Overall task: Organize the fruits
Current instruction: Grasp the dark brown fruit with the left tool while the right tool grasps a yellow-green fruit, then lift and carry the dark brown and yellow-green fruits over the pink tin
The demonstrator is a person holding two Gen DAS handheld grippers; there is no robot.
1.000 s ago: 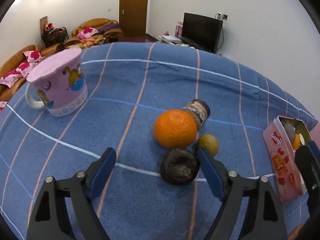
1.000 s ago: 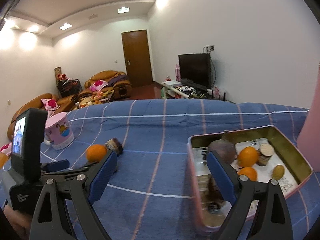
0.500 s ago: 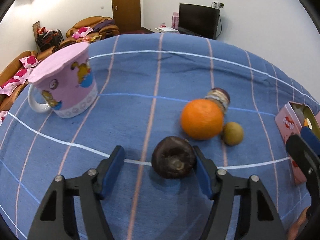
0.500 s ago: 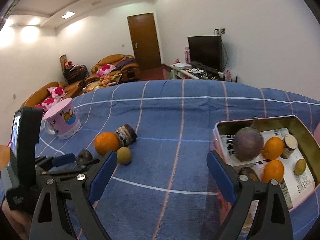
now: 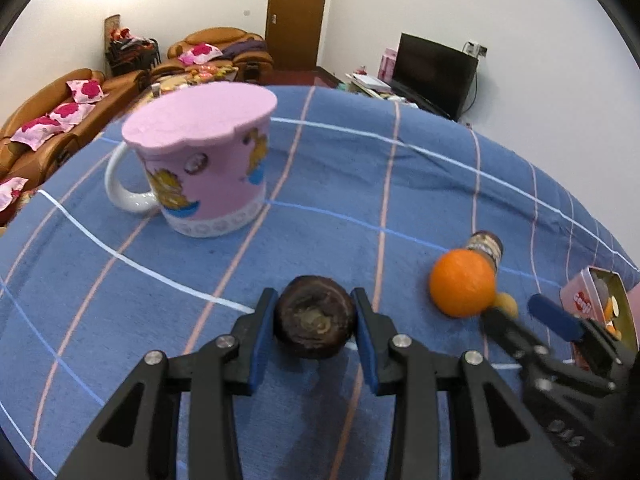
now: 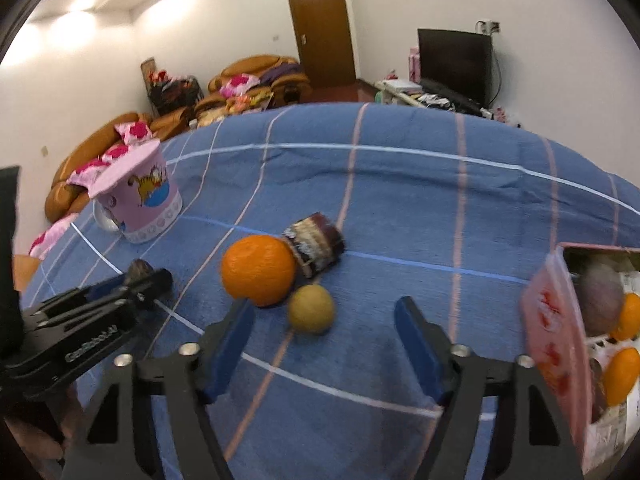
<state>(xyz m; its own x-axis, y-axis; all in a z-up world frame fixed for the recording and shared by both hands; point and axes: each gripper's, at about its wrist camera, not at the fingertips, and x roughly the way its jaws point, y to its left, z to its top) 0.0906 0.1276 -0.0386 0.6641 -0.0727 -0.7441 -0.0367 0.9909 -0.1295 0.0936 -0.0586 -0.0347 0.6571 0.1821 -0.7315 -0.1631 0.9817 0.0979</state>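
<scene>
A dark brown round fruit [image 5: 315, 322] lies on the blue checked cloth between the fingers of my left gripper [image 5: 314, 297]. Its jaws are closing and both blue pads touch the fruit's sides. In the right wrist view, my right gripper [image 6: 324, 306] hovers over a small yellow-green fruit [image 6: 311, 309]. Its jaws are closing too, with the fruit between them, nearer the left finger, and untouched. An orange [image 6: 258, 270] sits just behind the small fruit. The pink tin [image 6: 554, 328] at the right edge holds oranges and a purple-brown fruit.
A small brown jar [image 6: 316, 244] lies on its side behind the orange. A pink cartoon mug [image 5: 204, 168] with a lid stands at the far left of the cloth. Sofas, a door and a television stand beyond the table.
My left gripper shifted until the dark fruit sat centred, then its jaws closed onto it. My right gripper swung left from the tin to the orange and small fruit, dipped, and narrowed.
</scene>
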